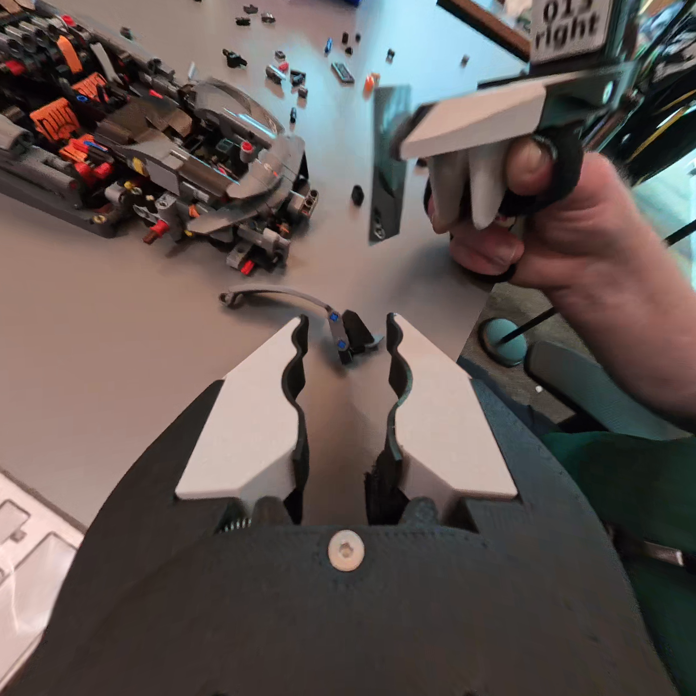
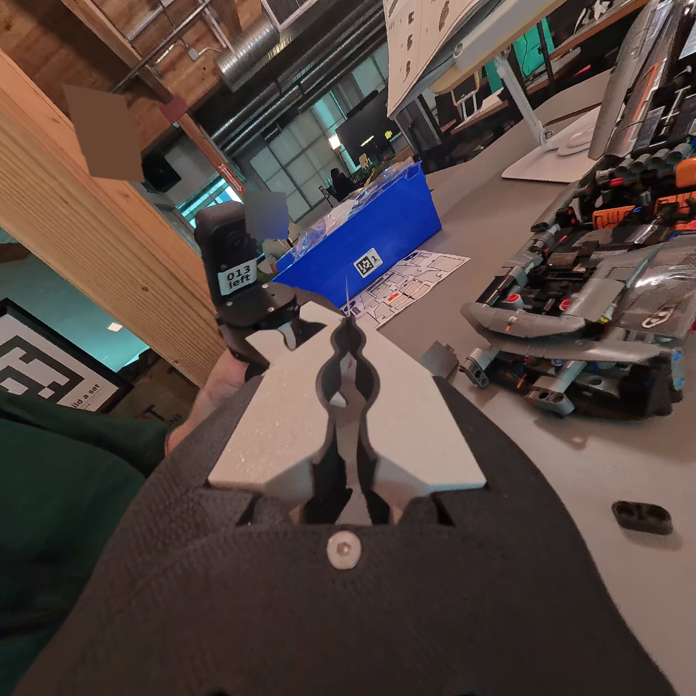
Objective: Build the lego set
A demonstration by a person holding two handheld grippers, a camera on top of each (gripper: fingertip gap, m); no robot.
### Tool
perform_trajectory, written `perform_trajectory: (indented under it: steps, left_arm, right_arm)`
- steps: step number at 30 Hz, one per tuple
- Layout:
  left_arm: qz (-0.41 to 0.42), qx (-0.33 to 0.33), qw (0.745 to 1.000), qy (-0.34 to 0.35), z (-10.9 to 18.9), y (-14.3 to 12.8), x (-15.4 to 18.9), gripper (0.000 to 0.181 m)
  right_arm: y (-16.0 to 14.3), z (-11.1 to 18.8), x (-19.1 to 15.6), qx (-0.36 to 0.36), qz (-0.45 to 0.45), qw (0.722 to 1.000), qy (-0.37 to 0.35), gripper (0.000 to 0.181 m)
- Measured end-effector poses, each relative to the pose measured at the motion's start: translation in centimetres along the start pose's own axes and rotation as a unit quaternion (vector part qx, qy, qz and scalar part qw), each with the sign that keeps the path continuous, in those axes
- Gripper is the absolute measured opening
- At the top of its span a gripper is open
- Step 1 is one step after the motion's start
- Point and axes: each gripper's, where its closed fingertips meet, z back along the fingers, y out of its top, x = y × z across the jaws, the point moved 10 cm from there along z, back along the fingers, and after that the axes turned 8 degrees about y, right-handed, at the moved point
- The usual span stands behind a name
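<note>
The half-built grey, black and orange lego car (image 1: 150, 150) lies on the grey table at the left; in the right wrist view the car (image 2: 583, 320) is at the right. My left gripper (image 1: 346, 320) is open and empty, low over the table. Just ahead of its tips lies a curved grey lego arm with blue pins and a black part (image 1: 339, 335). My right gripper (image 1: 399, 147) is shut on a thin dark strip (image 1: 388, 162) that hangs down above the table. In the right wrist view this gripper (image 2: 348, 324) shows the strip (image 2: 346, 297) edge-on.
Several small loose pieces (image 1: 293, 71) are scattered at the back. A blue bin (image 2: 361, 241) and a sticker sheet (image 2: 406, 286) lie beyond. A small grey panel (image 2: 438, 357) and a black piece (image 2: 642, 518) lie near the car. The table edge (image 1: 474, 331) runs at the right. Across from one pair of fingers to the other is roughly 8 cm. From either gripper's tips it is about 15 cm to the black piece (image 2: 642, 518). Seen from the left wrist view (image 1: 359, 193) as well.
</note>
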Motion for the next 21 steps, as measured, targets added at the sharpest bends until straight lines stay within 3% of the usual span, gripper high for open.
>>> perform_trajectory:
  steps: [7, 11, 13, 21]
  left_arm:
    - [0.11, -0.028, 0.992, -0.061, -1.5, 0.4, -3.4, 0.038]
    - [0.121, -0.035, 0.991, -0.051, -2.3, 1.0, -3.9, 0.032]
    - [0.12, -0.045, 0.991, -0.044, -2.8, 1.0, -4.0, 0.019]
    - [0.115, -0.051, 0.991, -0.041, -4.0, 1.6, -3.8, 0.007]
  right_arm:
    - [0.2, 1.5, -0.2, 0.024, 0.003, 1.0, 0.012, 0.0]
    - [0.2, 1.4, -0.2, 0.021, 0.006, 1.0, 0.021, 0.0]
    - [0.2, 1.5, -0.3, 0.023, 0.007, 0.999, 0.025, 0.0]
    - [0.2, 1.8, -0.6, 0.031, 0.013, 0.999, 0.039, 0.0]
